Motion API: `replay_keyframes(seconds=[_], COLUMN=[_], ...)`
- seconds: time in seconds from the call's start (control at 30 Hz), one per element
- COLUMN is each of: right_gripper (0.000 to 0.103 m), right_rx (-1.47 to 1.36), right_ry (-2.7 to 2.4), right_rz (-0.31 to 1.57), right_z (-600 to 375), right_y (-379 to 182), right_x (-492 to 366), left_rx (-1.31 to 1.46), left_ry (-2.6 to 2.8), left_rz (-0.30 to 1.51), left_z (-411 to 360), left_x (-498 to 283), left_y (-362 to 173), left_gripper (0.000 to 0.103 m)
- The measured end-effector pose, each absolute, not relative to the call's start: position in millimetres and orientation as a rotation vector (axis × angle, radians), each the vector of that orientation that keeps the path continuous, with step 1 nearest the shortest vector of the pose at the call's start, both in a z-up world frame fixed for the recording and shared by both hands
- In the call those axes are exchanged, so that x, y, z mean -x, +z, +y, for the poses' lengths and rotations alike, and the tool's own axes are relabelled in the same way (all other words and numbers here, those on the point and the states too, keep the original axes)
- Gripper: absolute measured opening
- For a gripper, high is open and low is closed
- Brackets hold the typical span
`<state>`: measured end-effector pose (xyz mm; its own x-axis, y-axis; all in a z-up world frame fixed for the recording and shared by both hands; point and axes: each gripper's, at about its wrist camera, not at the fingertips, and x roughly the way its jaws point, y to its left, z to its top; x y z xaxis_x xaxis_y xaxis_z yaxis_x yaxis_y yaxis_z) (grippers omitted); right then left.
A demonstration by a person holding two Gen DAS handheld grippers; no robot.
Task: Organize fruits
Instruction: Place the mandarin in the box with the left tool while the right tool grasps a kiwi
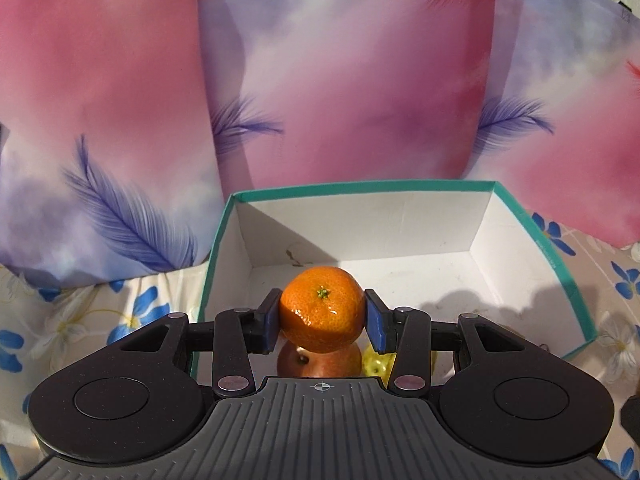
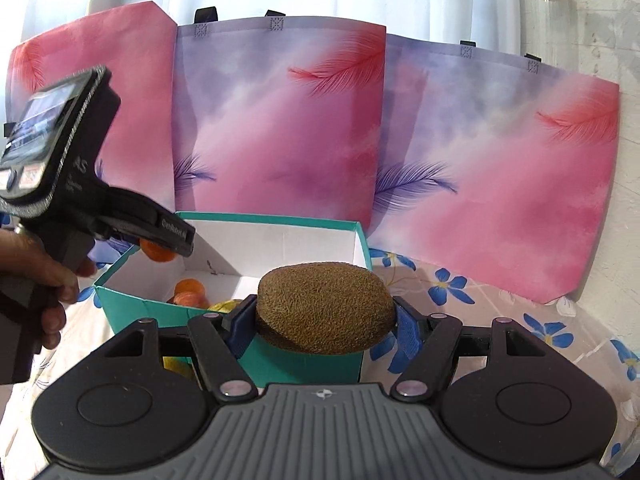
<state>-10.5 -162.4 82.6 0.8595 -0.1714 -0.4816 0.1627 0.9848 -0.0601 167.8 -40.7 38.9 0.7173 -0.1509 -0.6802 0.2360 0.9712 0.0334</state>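
Observation:
My left gripper (image 1: 322, 318) is shut on an orange mandarin (image 1: 322, 308) and holds it above the near end of a teal box with white inside (image 1: 400, 220). Below it in the box lie a reddish apple (image 1: 316, 364) and a yellow fruit (image 1: 376, 366). My right gripper (image 2: 324, 316) is shut on a brown kiwi (image 2: 324, 306), just in front of the box's near right corner (image 2: 312, 364). The right wrist view shows the left gripper (image 2: 160, 230) with the mandarin (image 2: 154, 252) over the box's left side, and fruits inside the box (image 2: 190, 292).
Three pink-and-purple feather-print tote bags (image 2: 280, 128) stand behind the box. The box sits on a floral cloth (image 2: 500, 312). A yellow fruit (image 2: 176, 364) lies on the cloth left of the box front. A white wall (image 2: 616, 40) is at right.

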Motion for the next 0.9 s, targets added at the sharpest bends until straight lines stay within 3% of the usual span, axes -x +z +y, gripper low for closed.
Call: replay_keyframes(seconds=[0.5,0.9], right_gripper=[0.070,0.070], right_rx=[0.019,0.016], right_ry=[-0.166,-0.176], right_rz=[0.515,0.514], right_z=[-167,-172], right_y=[77,75], right_x=[-4,-7], left_rx=[-0.138,-0.080], left_ry=[-0.197,-0.226], left_rz=[0.843,0.827], left_z=[-47,-32], left_x=[-202,-200], left_y=[-7,3], left_gripper=[0.047,0.052])
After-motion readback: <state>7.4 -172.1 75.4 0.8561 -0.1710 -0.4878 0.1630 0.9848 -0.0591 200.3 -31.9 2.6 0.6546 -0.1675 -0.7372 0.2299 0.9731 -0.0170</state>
